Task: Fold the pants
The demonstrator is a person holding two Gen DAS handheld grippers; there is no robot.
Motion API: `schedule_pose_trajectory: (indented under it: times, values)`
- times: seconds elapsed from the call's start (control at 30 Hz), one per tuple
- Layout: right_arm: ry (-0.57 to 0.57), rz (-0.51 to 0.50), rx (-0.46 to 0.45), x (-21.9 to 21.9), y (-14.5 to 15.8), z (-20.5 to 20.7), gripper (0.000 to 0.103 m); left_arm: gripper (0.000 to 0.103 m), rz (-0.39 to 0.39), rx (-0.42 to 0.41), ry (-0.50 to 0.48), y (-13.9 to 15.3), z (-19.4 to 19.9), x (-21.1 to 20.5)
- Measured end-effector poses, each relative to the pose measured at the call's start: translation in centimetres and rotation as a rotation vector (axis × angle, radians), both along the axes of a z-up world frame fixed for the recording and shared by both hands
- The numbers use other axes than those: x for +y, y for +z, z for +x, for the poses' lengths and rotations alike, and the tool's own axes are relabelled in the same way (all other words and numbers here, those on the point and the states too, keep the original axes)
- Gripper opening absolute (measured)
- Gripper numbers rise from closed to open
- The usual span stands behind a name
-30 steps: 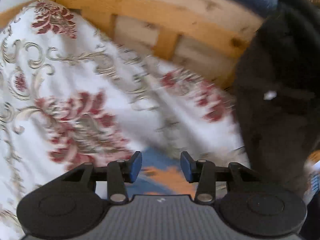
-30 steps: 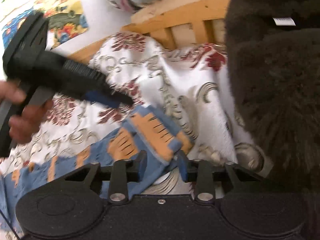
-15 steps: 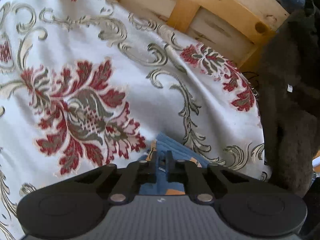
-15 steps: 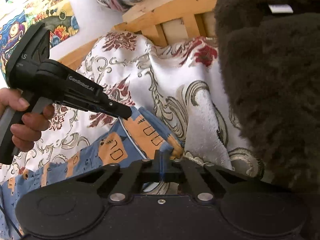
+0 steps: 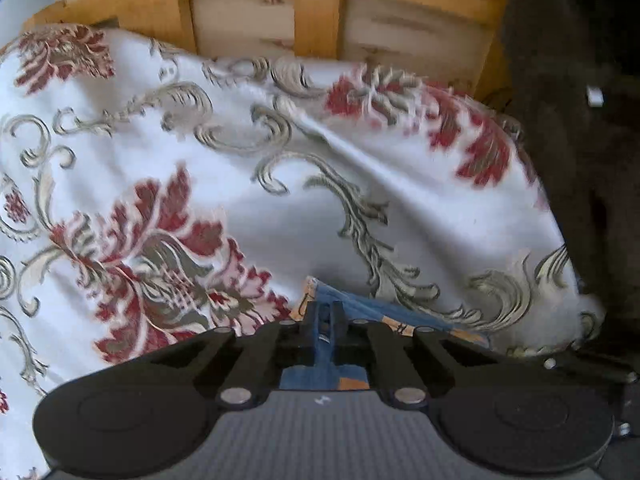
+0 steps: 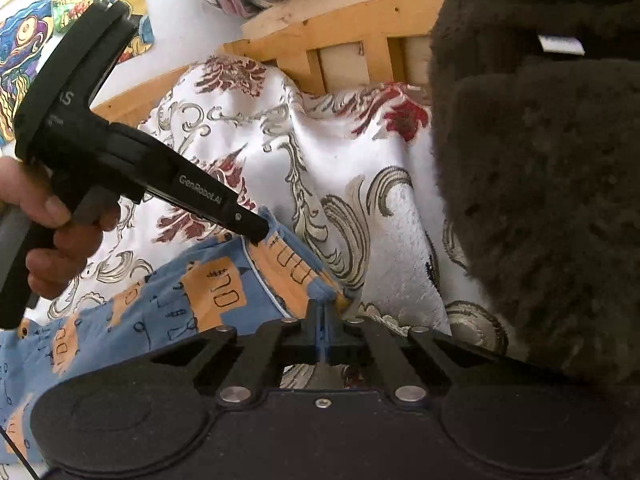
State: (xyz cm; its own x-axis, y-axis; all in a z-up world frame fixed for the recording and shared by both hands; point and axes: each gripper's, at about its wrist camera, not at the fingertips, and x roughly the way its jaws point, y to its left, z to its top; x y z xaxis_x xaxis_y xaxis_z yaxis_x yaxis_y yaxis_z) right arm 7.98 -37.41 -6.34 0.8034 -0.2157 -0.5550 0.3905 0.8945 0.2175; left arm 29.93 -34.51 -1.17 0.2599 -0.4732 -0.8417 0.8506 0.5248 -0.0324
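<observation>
Blue pants [image 6: 224, 292] with orange patches lie on a white bedspread with red flowers [image 6: 320, 168]. In the right wrist view my right gripper [image 6: 323, 316] is shut on the near corner of the pants' end, a strip of blue cloth pinched between its pads. My left gripper [image 6: 258, 236], held by a hand [image 6: 48, 216], comes down from the left and bites the far corner of the same end. In the left wrist view my left gripper [image 5: 326, 316] is shut on the blue and orange pants [image 5: 384, 316], most of them hidden beneath it.
A wooden slatted bed frame [image 5: 320, 20] runs along the far edge of the bedspread [image 5: 240, 184]. A dark brown fuzzy blanket [image 6: 540, 200] is piled at the right, close to the pants. A colourful poster [image 6: 24, 52] hangs on the wall at the upper left.
Both grippers went from open to shut on the pants' end. The left gripper dropped down onto the far corner; the right one stayed where it was.
</observation>
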Motion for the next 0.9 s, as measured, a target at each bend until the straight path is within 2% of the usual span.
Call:
schedule_pose_trajectory:
  times: [0.03, 0.13, 0.2, 0.27, 0.37, 0.4, 0.43, 0.5, 0.57, 0.63, 0.7, 0.73, 0.8, 0.9]
  values:
    - [0.0, -0.01, -0.006, 0.2, 0.1, 0.0, 0.01, 0.006, -0.019, -0.003, 0.006, -0.1, -0.1, 0.2]
    - [0.002, -0.082, -0.032, 1.1, 0.5, -0.3, 0.016, 0.007, -0.062, -0.017, 0.021, 0.3, -0.2, 0.8]
    - [0.025, -0.127, -0.057, 1.7, 0.8, -0.4, 0.018, 0.012, -0.089, -0.016, 0.035, 0.8, 0.1, 1.1]
    - [0.064, -0.148, -0.054, 2.0, 0.8, 0.1, 0.018, 0.024, -0.109, -0.016, 0.046, 1.2, 0.2, 1.5]
    - [0.094, -0.119, 0.015, 1.2, -0.3, 1.5, 0.016, 0.026, -0.141, 0.0, 0.077, 1.6, 0.6, 2.1]
    - [0.085, -0.094, 0.021, 0.5, -0.4, 1.8, 0.011, 0.026, -0.145, 0.008, 0.092, 1.7, 0.7, 2.4]
    - [0.066, -0.072, 0.015, 0.0, -0.4, 1.7, 0.0, 0.028, -0.148, 0.009, 0.106, 1.8, 0.7, 2.9]
    - [0.057, -0.067, -0.004, -0.4, 0.0, 1.6, 0.0, 0.034, -0.145, -0.011, 0.131, 1.8, 0.3, 4.6]
    - [0.072, -0.079, -0.034, 0.1, 0.5, 1.2, 0.012, 0.036, -0.151, -0.027, 0.186, 1.8, -0.2, 7.0]
    - [0.145, -0.097, -0.063, 1.3, 1.0, 0.8, 0.041, 0.038, -0.188, 0.001, 0.256, 2.1, -0.9, 10.6]
    - [0.257, -0.113, -0.086, 2.8, 1.6, 0.7, 0.049, 0.057, -0.223, -0.005, 0.325, 2.4, -2.0, 14.7]
    - [0.327, -0.131, -0.09, 3.8, 2.0, 1.0, 0.054, 0.071, -0.229, -0.029, 0.357, 2.6, -2.8, 17.0]
    - [0.463, -0.151, -0.081, 6.0, 2.8, 2.4, 0.059, 0.073, -0.221, -0.077, 0.416, 2.7, -4.1, 21.1]
    - [0.696, -0.138, -0.059, 9.7, 3.7, 6.2, 0.059, 0.073, -0.175, -0.088, 0.509, 1.7, -5.2, 27.0]
